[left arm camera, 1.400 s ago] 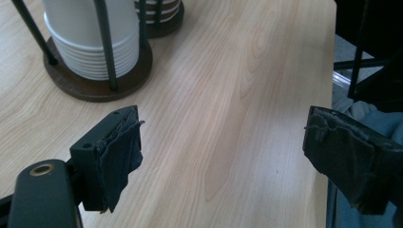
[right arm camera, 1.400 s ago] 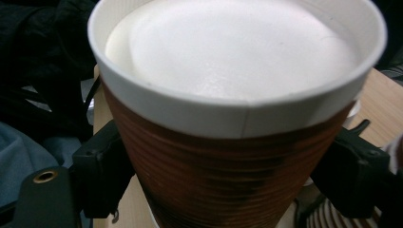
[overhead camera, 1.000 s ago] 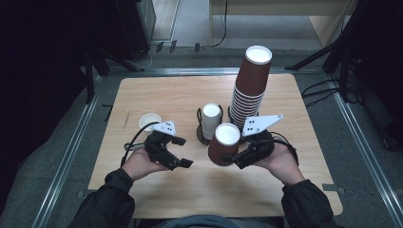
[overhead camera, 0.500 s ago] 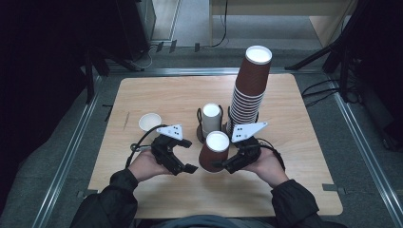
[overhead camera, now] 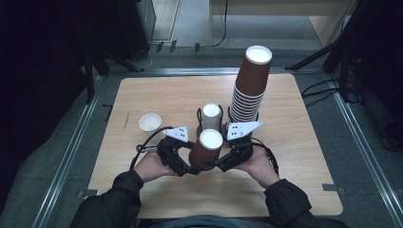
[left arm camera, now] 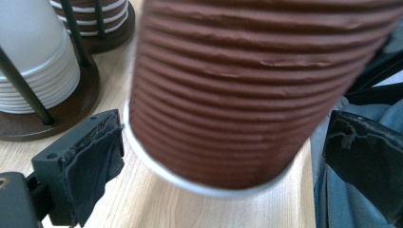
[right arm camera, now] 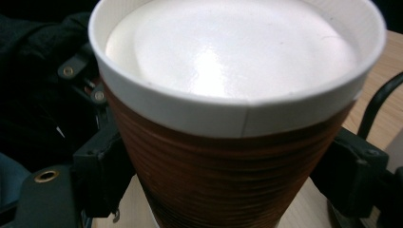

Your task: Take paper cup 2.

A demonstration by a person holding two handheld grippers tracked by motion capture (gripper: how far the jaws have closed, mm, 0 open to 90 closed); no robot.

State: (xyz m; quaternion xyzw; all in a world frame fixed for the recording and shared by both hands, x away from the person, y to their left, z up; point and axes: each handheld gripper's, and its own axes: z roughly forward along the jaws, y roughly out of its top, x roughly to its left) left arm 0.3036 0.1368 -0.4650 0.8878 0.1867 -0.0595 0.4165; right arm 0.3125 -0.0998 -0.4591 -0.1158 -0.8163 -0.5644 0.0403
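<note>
- The left gripper (overhead camera: 190, 167) had just been opening; its jaws stood wide around the brown cup's (overhead camera: 205, 149) base, pads apart from it.
- The right gripper (overhead camera: 219, 164) clamped the cup, lowered since a second ago, tilted above the table (overhead camera: 157, 95) — likely separating nested cups.
</note>
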